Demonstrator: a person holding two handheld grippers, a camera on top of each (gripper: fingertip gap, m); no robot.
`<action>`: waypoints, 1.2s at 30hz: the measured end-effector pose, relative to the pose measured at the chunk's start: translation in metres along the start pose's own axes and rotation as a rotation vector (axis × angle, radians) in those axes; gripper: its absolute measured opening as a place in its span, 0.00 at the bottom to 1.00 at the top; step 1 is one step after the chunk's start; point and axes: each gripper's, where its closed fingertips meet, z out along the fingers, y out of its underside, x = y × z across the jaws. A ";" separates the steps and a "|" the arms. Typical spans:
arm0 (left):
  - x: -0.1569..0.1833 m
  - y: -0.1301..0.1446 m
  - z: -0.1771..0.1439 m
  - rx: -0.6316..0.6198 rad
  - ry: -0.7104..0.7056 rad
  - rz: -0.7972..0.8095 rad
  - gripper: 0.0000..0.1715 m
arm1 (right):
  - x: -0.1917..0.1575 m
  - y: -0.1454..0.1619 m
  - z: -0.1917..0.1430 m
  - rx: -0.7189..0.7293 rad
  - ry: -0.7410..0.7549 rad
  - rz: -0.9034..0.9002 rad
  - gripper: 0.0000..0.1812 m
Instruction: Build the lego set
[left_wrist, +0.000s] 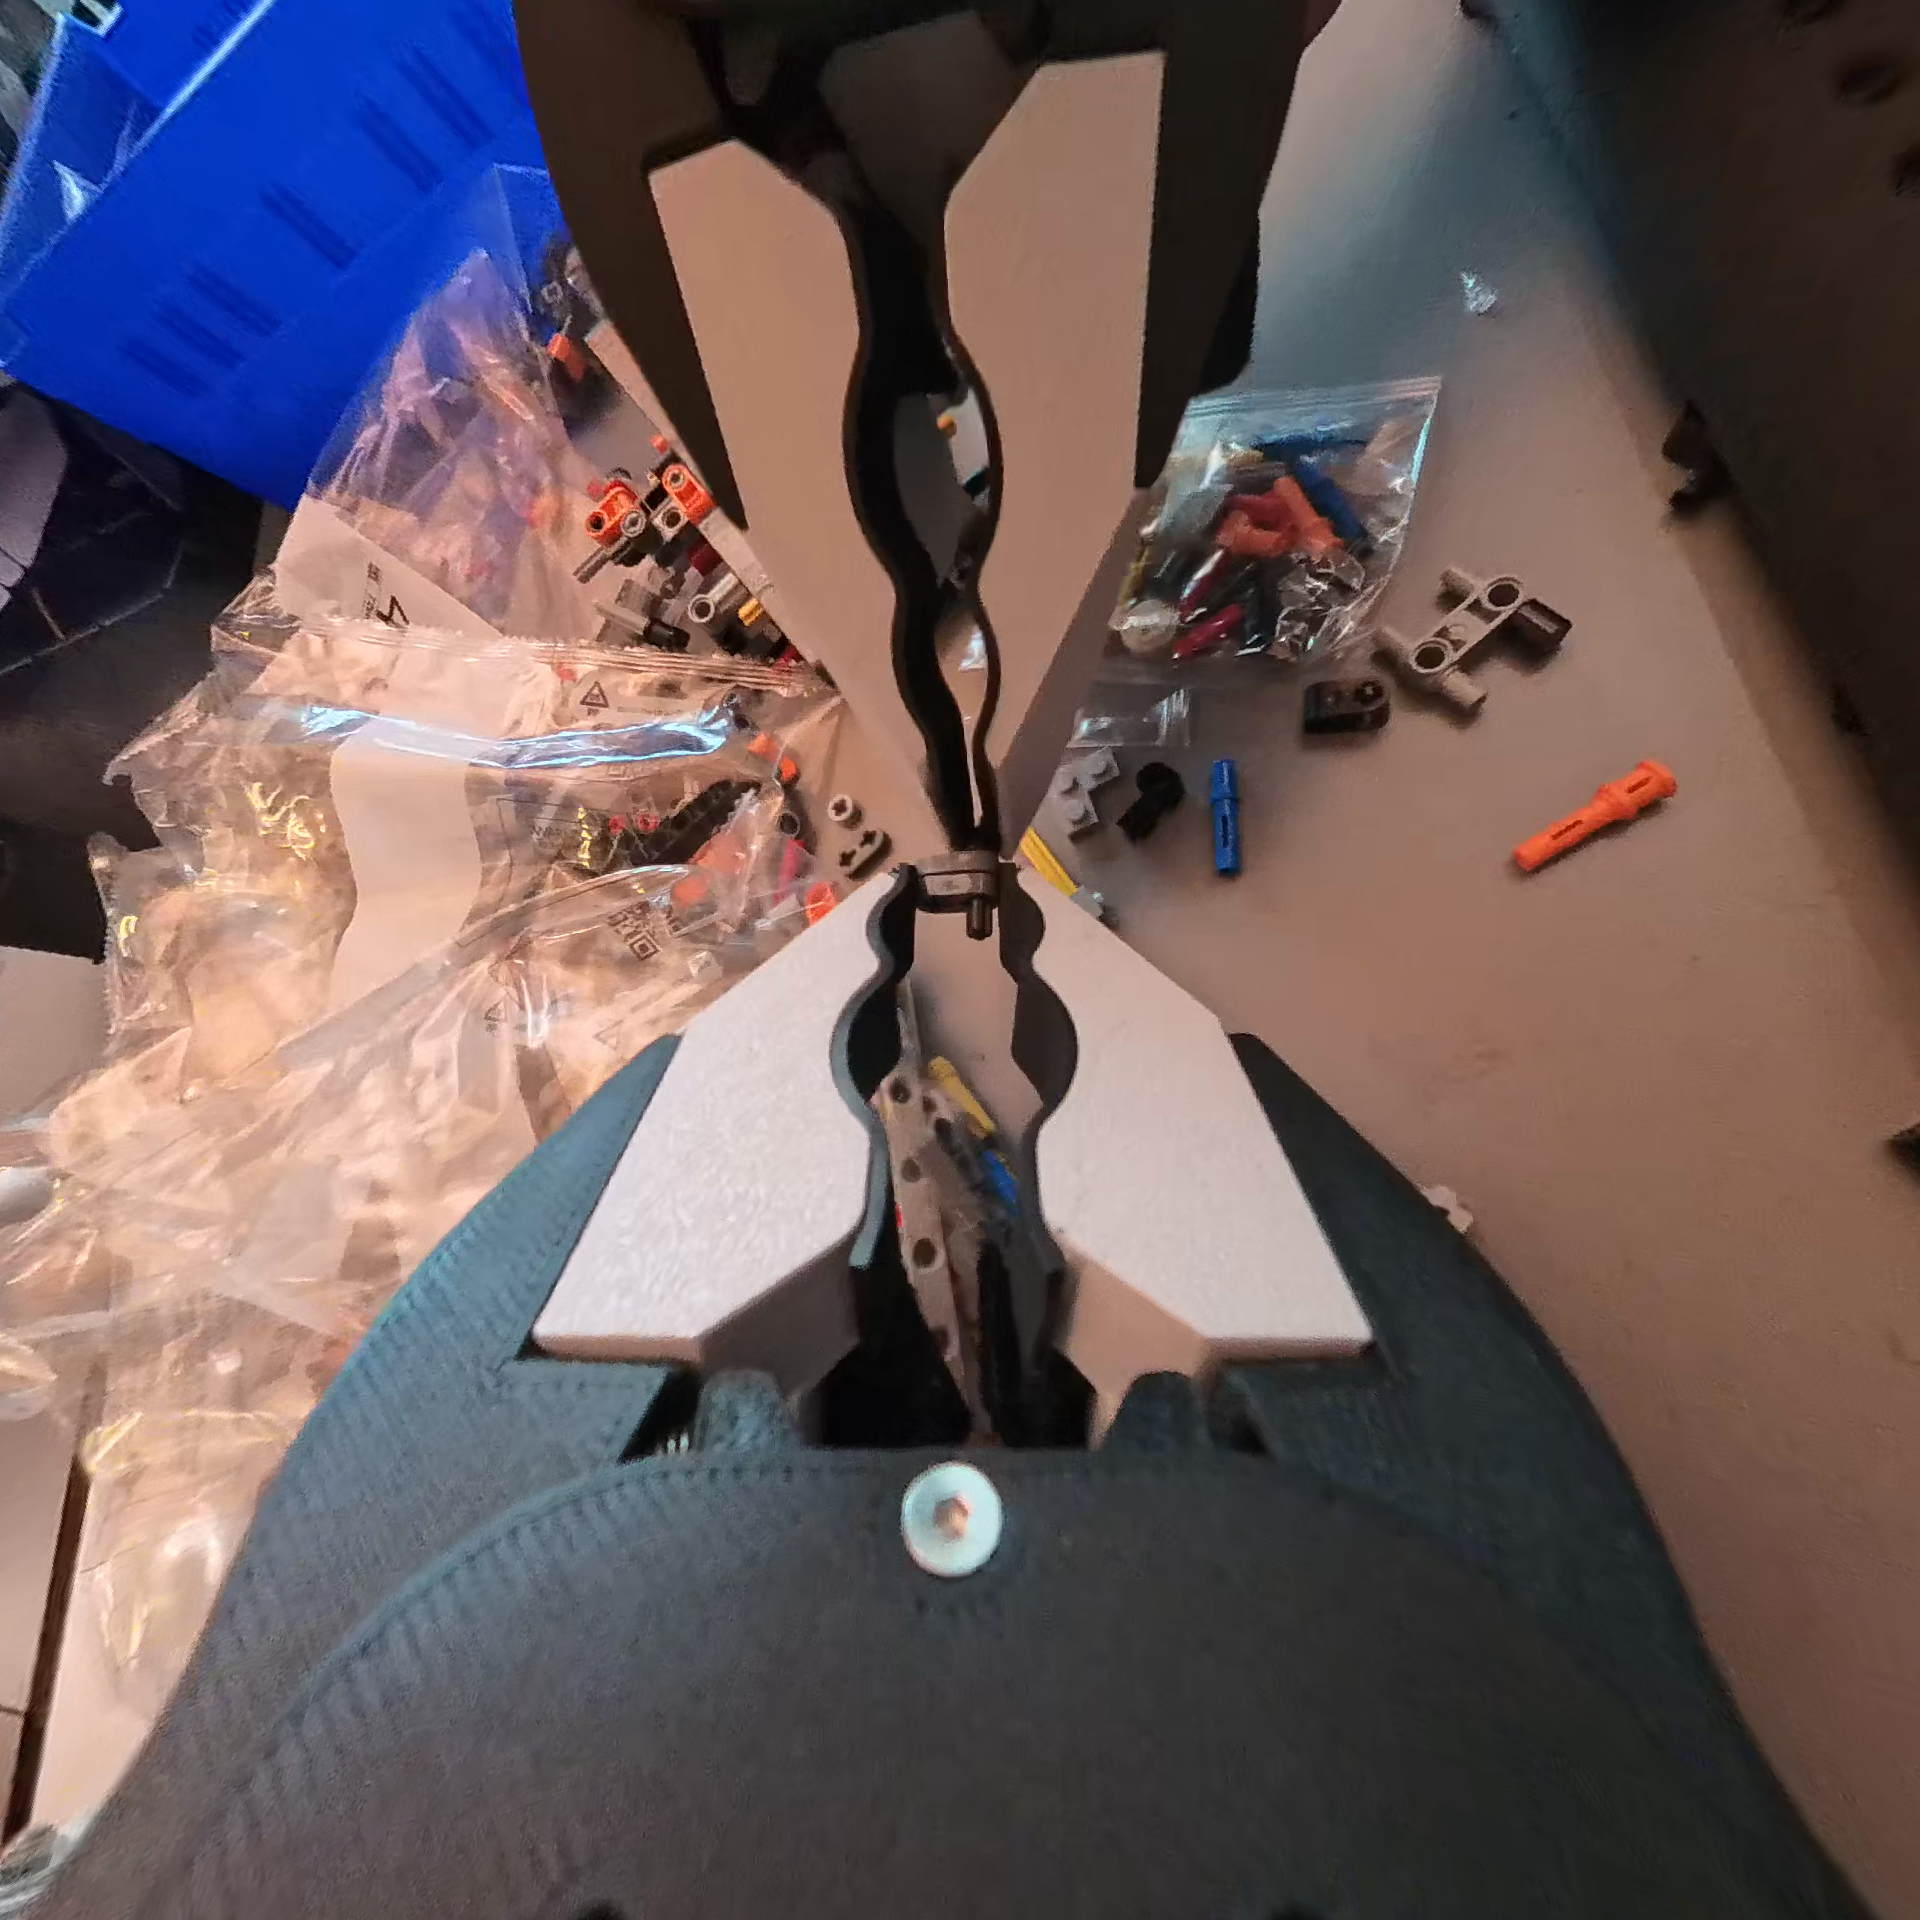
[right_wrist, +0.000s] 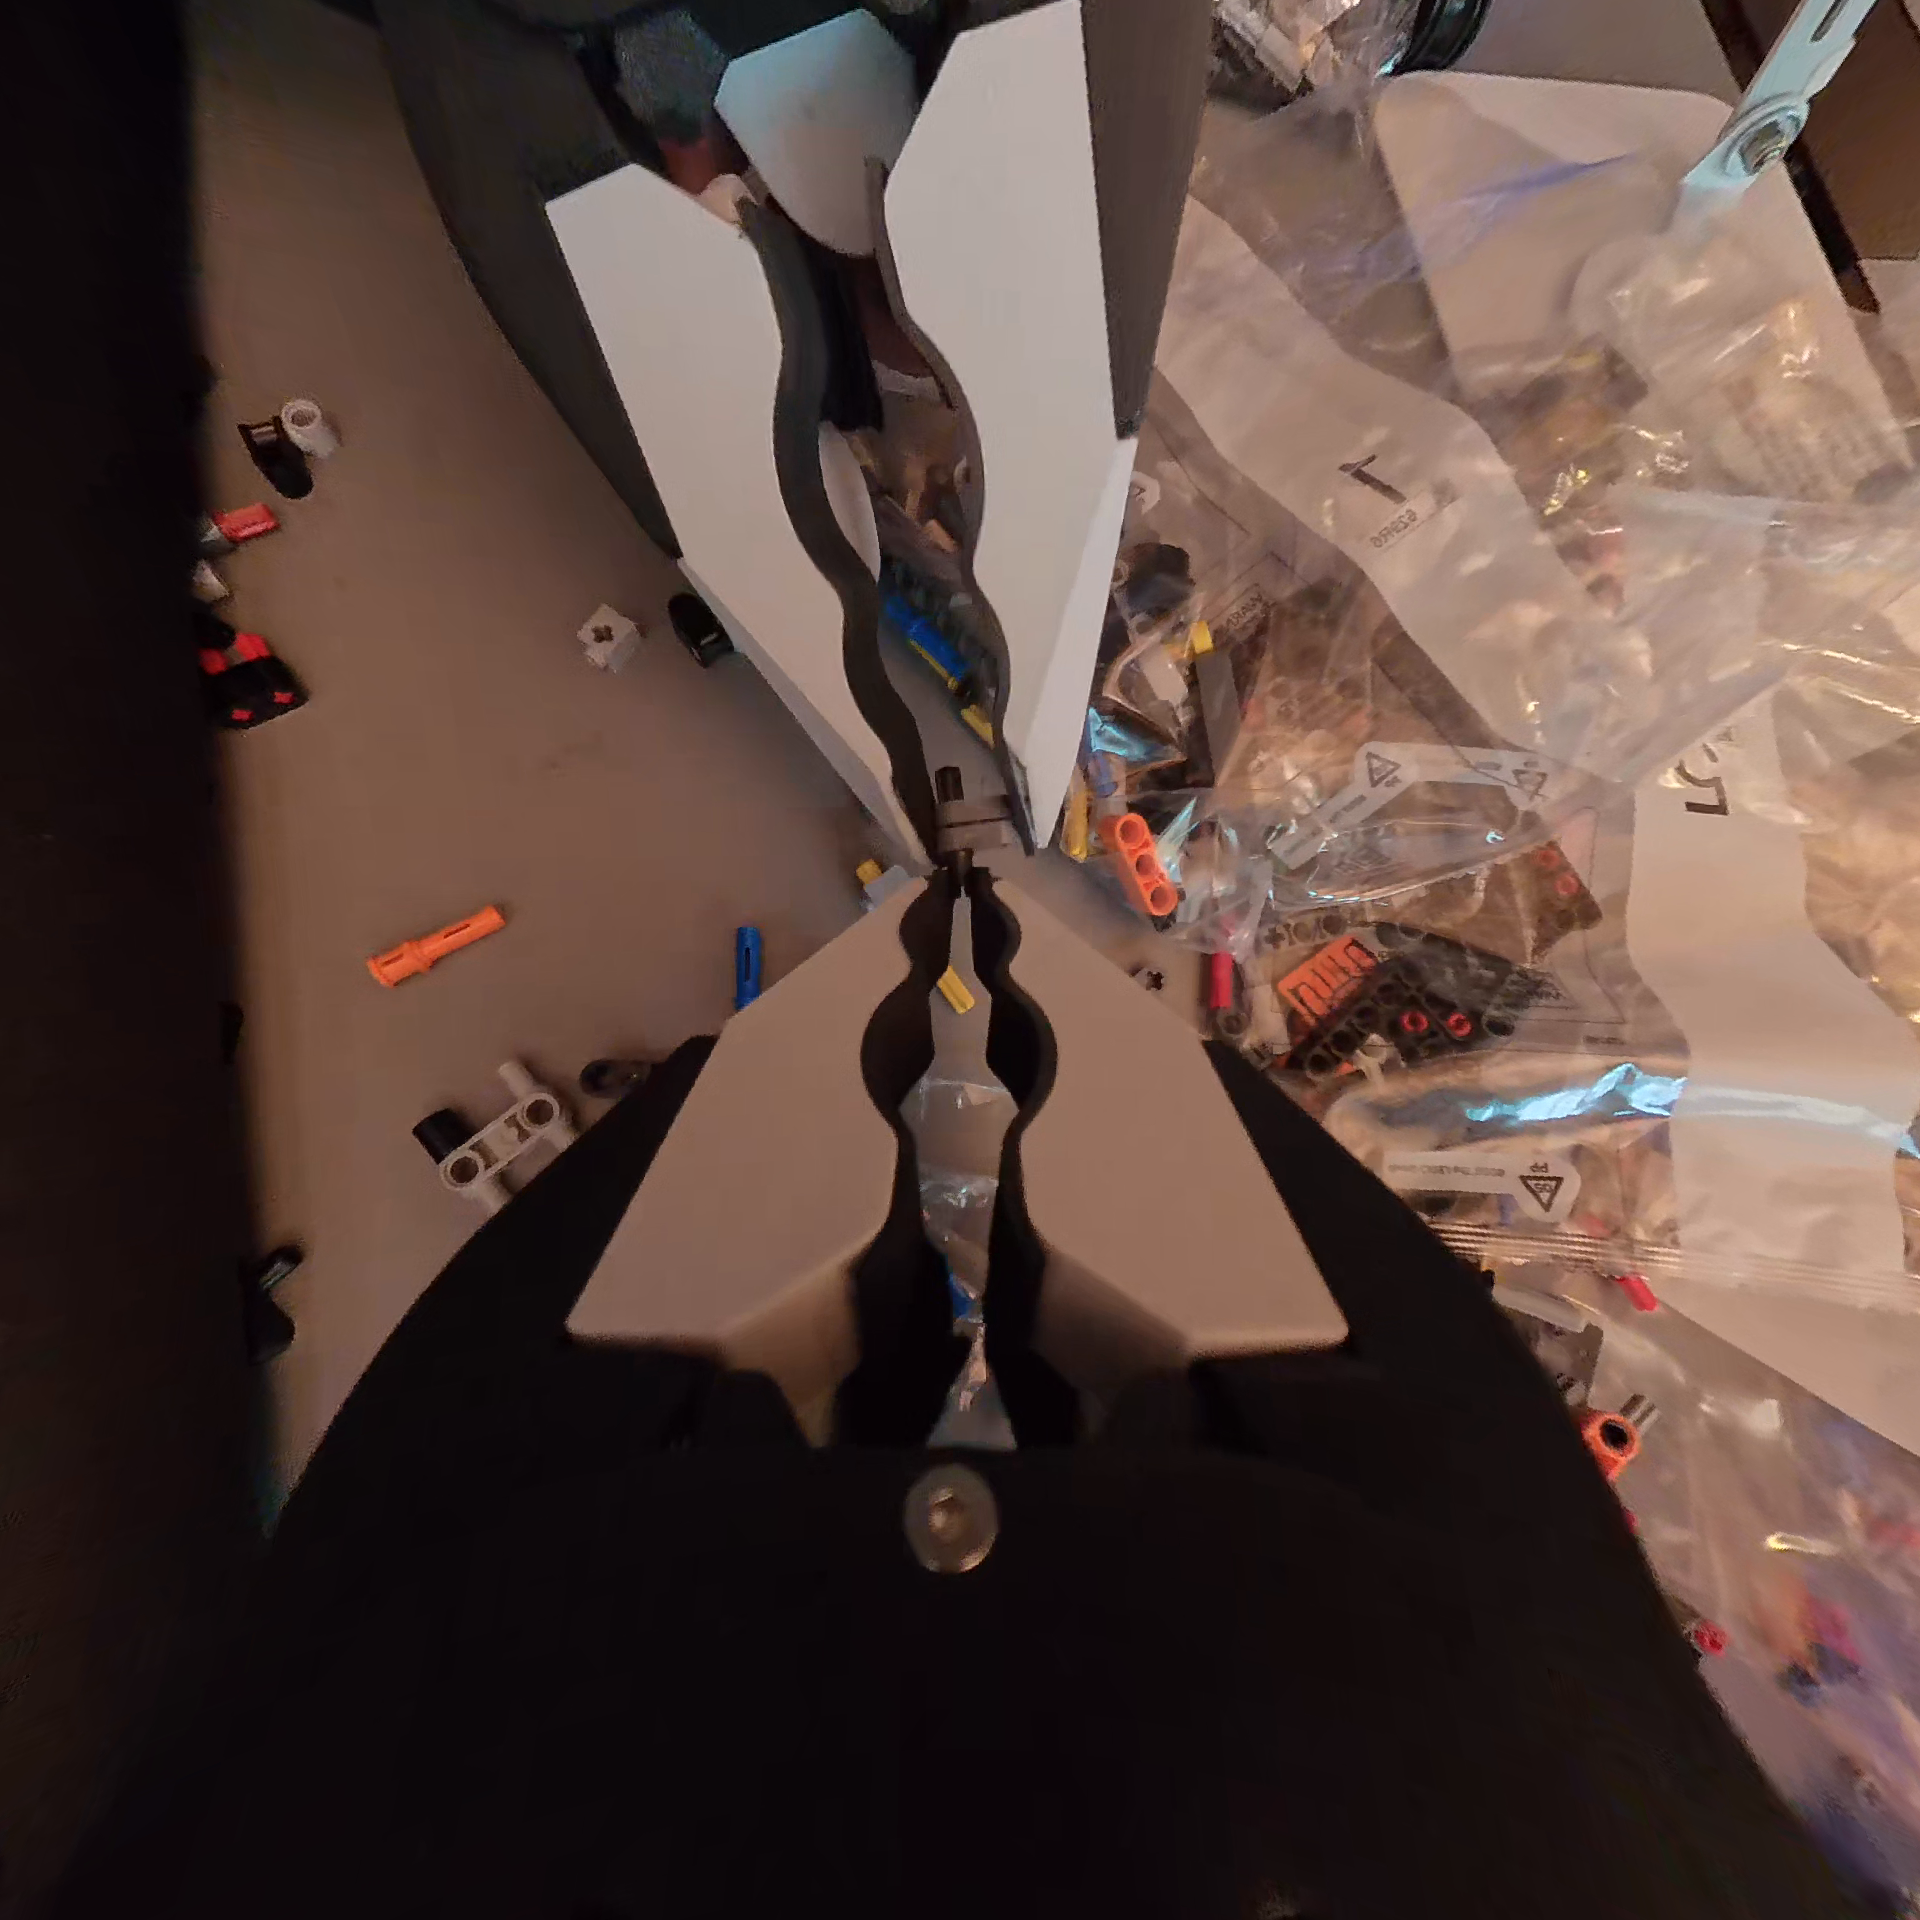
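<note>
Left gripper (left_wrist: 954, 891) clamps the small grey connector (left_wrist: 951, 875) while the right gripper (right_wrist: 958, 875), tip-to-tip from 12 o'clock, pinches a black pin (right_wrist: 956, 860) seemingly being pressed into it, loose orange pin (left_wrist: 1595, 816) at 3 o'clock.

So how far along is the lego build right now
Early stage. Done: one clear plastic bag of small pieces is out, and loose parts such as the orange pin lie on the table. In hand: the left tongs grip a small grey connector piece while the right tongs pinch its black pin end. Left: the crinkled clear bags are still full of parts; no sizeable assembly shows.
</note>
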 end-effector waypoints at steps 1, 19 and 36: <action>-0.001 -0.001 -0.002 0.002 -0.005 0.002 0.08 | 0.001 -0.001 -0.001 0.004 0.009 -0.006 0.00; -0.027 -0.012 -0.054 0.134 -0.069 -0.032 0.08 | 0.011 -0.024 -0.019 0.147 0.082 0.014 0.00; -0.036 -0.048 -0.036 0.186 -0.345 0.198 0.08 | 0.009 -0.045 -0.037 0.459 -0.289 0.464 0.04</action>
